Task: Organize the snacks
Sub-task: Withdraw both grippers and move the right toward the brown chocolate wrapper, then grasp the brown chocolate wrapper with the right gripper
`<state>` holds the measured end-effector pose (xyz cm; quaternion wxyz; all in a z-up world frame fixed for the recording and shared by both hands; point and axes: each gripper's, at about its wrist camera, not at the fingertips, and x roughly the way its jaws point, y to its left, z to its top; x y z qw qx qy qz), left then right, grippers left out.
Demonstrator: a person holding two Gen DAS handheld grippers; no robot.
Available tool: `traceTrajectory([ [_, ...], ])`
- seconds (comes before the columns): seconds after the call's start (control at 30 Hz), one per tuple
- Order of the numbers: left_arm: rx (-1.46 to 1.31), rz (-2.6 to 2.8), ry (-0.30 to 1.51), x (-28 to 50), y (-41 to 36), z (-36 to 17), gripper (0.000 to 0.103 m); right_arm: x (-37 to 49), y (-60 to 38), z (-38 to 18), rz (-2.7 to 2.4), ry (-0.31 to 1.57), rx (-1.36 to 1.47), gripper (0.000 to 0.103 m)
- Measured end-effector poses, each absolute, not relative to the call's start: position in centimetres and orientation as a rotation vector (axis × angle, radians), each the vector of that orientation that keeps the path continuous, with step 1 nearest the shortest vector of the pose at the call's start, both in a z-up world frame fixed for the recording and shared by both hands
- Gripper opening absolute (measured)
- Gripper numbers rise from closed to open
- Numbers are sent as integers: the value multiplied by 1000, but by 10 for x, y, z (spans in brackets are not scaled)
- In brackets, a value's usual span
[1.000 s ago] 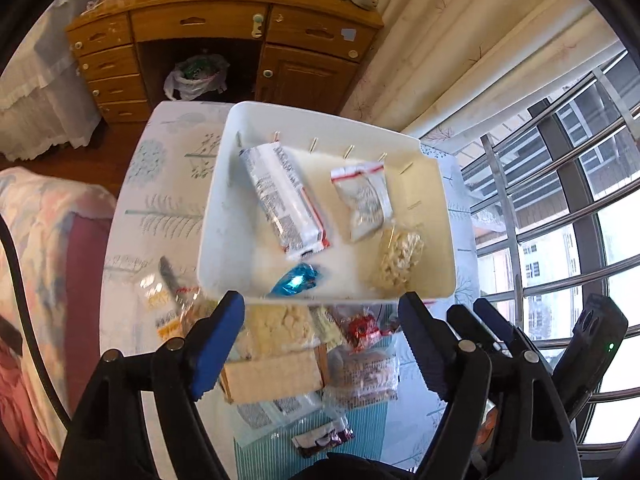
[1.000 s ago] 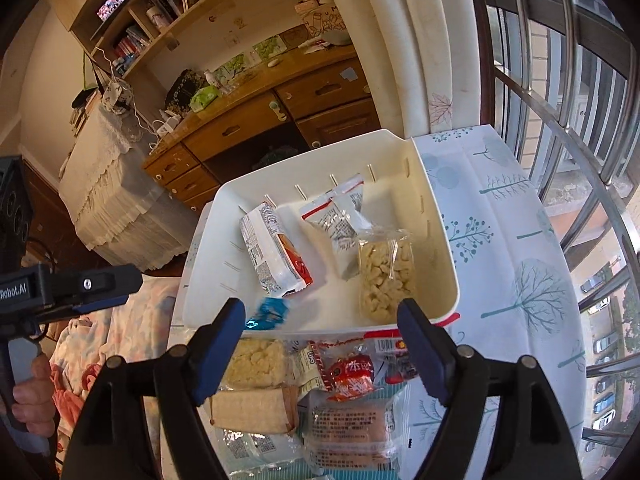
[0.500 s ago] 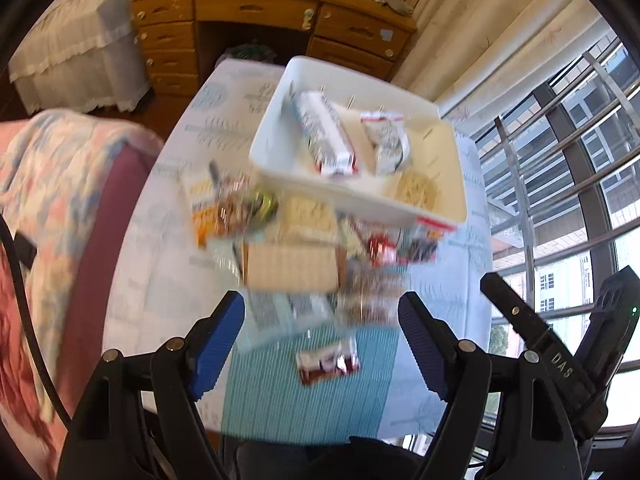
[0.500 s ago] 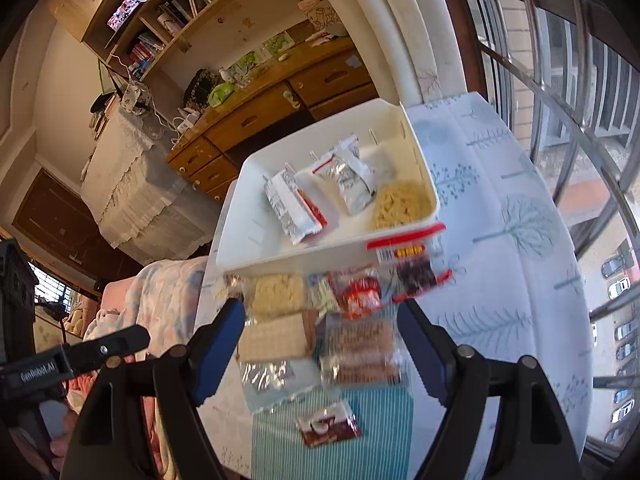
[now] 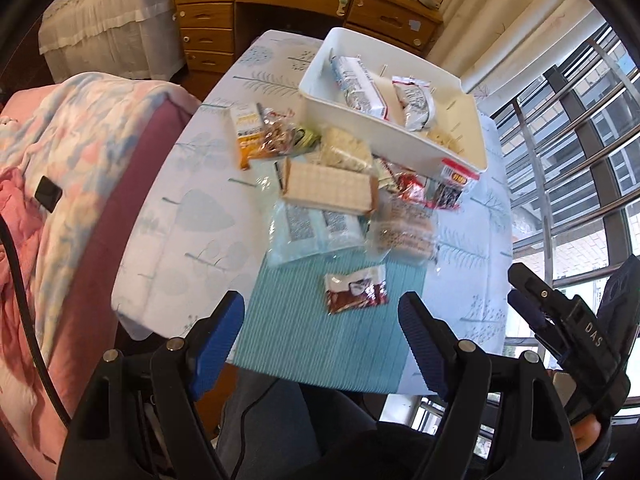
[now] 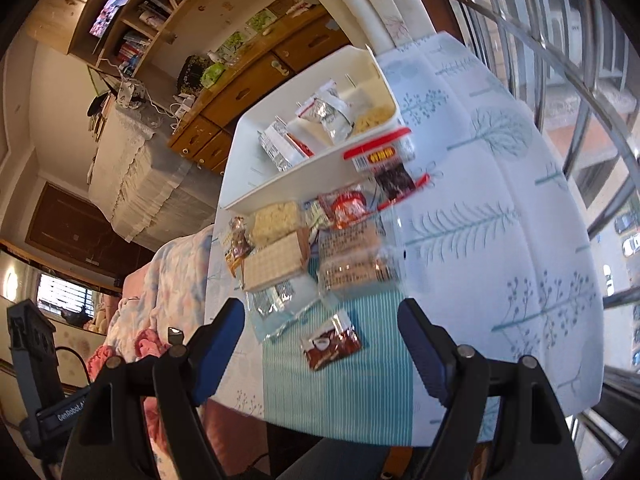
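Note:
A white bin stands at the table's far end with a few snack packets lying in it. In front of it lies a heap of loose snacks: a wafer block, a red packet, clear cookie bags. A brown-and-white packet lies alone on the teal mat. My left gripper hovers open near the table's front edge, nothing between its fingers. My right gripper is likewise open and empty, the brown packet showing between its fingers farther off.
A pink and blue blanket covers a sofa left of the table. A wooden desk stands behind it. Window bars run along the right. A person's legs sit under the front edge. The right gripper's body shows at the left view's right edge.
Both grippers have pulled back from over the bin toward the table's front edge. The blue candy seen at the bin's near wall is out of sight behind that wall. Jaws keep the same width.

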<state>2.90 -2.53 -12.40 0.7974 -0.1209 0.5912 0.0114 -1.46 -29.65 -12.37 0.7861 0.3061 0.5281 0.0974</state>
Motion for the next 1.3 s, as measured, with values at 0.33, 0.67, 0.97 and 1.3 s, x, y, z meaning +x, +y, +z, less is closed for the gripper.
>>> traceTrajectory([
  [0.33,-251,53,1264,24,-6,-137,78,-31,-305,-160,146,1258,790,80],
  [0.67,-272,-37,1222,50,35,-150,78,-34,-278,-197,-2,1362,930,79],
  [0.97,-207,-193,1272,112,75,-165,78,-39,-234,-212,-190,1362,1031,79],
  [1.3,-134,-345,1293,183,90,-193,78,-54,-189,-221,-379,1291,1082,79],
])
